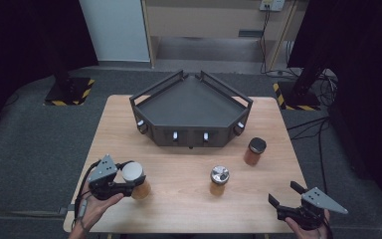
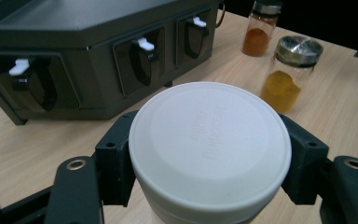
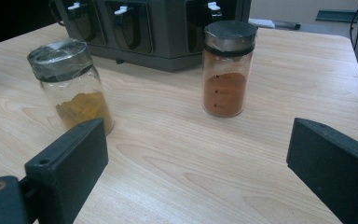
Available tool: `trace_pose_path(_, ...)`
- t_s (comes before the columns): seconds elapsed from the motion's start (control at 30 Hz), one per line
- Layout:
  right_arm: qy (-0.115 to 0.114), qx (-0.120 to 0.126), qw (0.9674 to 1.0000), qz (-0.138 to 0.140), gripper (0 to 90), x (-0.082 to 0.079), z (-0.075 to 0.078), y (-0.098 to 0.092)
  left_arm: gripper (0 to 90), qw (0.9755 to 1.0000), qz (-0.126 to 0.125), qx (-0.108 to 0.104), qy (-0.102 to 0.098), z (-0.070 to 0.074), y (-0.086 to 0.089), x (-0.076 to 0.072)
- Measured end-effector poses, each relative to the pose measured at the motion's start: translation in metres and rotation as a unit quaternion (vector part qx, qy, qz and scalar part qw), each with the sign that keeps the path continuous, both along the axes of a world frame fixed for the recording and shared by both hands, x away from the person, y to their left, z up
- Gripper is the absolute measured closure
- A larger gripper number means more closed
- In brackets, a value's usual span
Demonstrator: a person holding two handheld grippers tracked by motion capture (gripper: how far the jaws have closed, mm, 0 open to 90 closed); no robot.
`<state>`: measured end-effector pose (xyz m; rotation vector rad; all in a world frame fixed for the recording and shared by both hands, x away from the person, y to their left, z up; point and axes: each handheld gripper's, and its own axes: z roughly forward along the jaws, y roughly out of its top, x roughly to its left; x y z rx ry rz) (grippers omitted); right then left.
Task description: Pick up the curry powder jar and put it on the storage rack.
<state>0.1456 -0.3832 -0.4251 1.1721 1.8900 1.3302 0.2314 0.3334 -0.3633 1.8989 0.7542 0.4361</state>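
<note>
white-lidded jar [image 1: 136, 178] is the thing in play here, clamped in the left gripper [image 1: 128, 180] near the front-left corner of the wooden table [image 1: 179, 199]. in the left gripper view the two black jaws sit tight against either side of the lid [image 2: 209, 149], so it's a firm grip just under the cap, jar upright, long axis straight up and down.

what the next move hangs on, as far as i can judge: the dark angled tray [image 1: 191, 102] sits ahead of that gripper and off to its right, toward the far middle of the table. so the jar would have to travel forward and inward, and get up over the tray's rail before it can go down inside. keeping it vertical looks like the main thing.

right gripper [image 1: 284, 195] is at the front-right corner with its jaws spread wide and nothing between them. from its own view the silver-capped jar [image 3: 71, 84] with yellow powder and the dark-capped jar [image 3: 227, 67] with orange powder both stand ahead of it, upright, well apart from each other. the right hand is clearly nearer to those two, and the left hand is already busy.
</note>
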Motion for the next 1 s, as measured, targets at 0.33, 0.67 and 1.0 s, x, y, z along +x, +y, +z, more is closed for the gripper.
trace_pose_path(0.33, 0.004, 0.004, 1.0, 0.003, 3.6, 0.002, 0.0, -0.001, 32.2, 0.9999, -0.014, -0.009, -0.002, 0.021, -0.015, 0.023)
trace_pose_path(0.67, 0.004, 0.01, 0.9999, 0.006, 2.0, 0.002, -0.001, -0.002, 32.3, 0.9999, -0.015, -0.004, -0.007, 0.048, -0.029, 0.049)
trace_pose_path(1.0, 0.004, 0.009, 0.9999, 0.011, 1.4, 0.003, -0.002, -0.003, 32.3, 0.9999, -0.014, 0.009, -0.003, 0.083, -0.046, 0.074)
